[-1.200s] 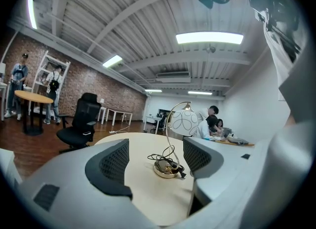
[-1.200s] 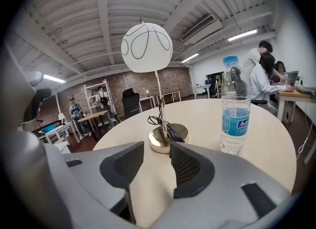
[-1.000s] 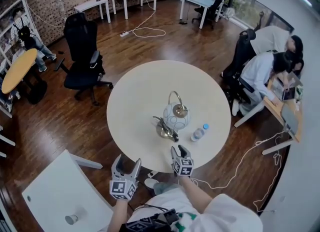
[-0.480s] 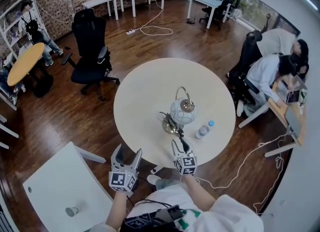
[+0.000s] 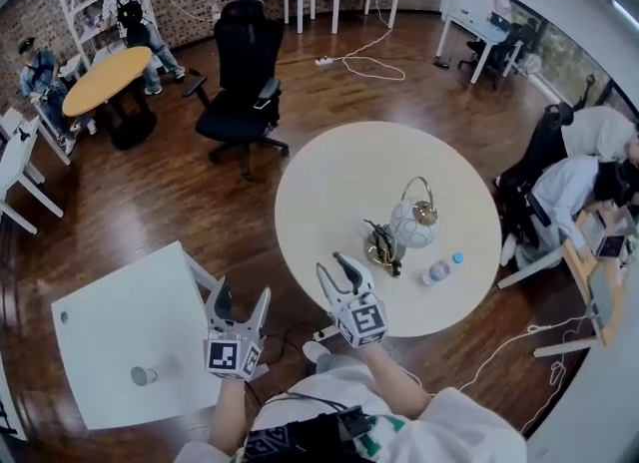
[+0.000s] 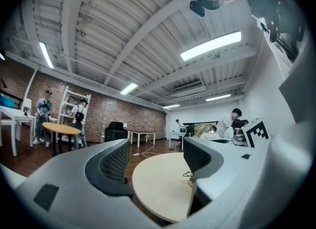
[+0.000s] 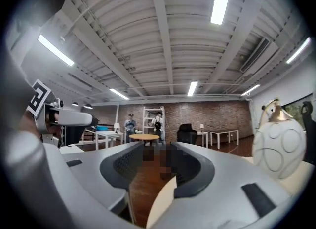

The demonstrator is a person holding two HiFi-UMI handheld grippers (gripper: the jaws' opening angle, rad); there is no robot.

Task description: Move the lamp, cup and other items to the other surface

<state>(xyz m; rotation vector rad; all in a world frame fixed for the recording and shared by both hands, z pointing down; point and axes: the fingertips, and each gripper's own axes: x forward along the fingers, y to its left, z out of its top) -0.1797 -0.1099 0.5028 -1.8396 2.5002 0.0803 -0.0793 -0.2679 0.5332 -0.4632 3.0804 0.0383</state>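
White lamp (image 5: pixel 412 224) apart, right of right tool (image 5: pixel 334 266).

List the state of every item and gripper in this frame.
left gripper, fingers apart, nothing between them
right gripper, fingers apart, nothing between them
white lamp, upright on the round table, not held
gold item, beside the white lamp, not held
bottle, capped, on the round table; upright or lying unclear
cup, on the white table, not held

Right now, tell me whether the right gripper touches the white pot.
Apart. The head view shows a wide gap between the right gripper and the white pot.
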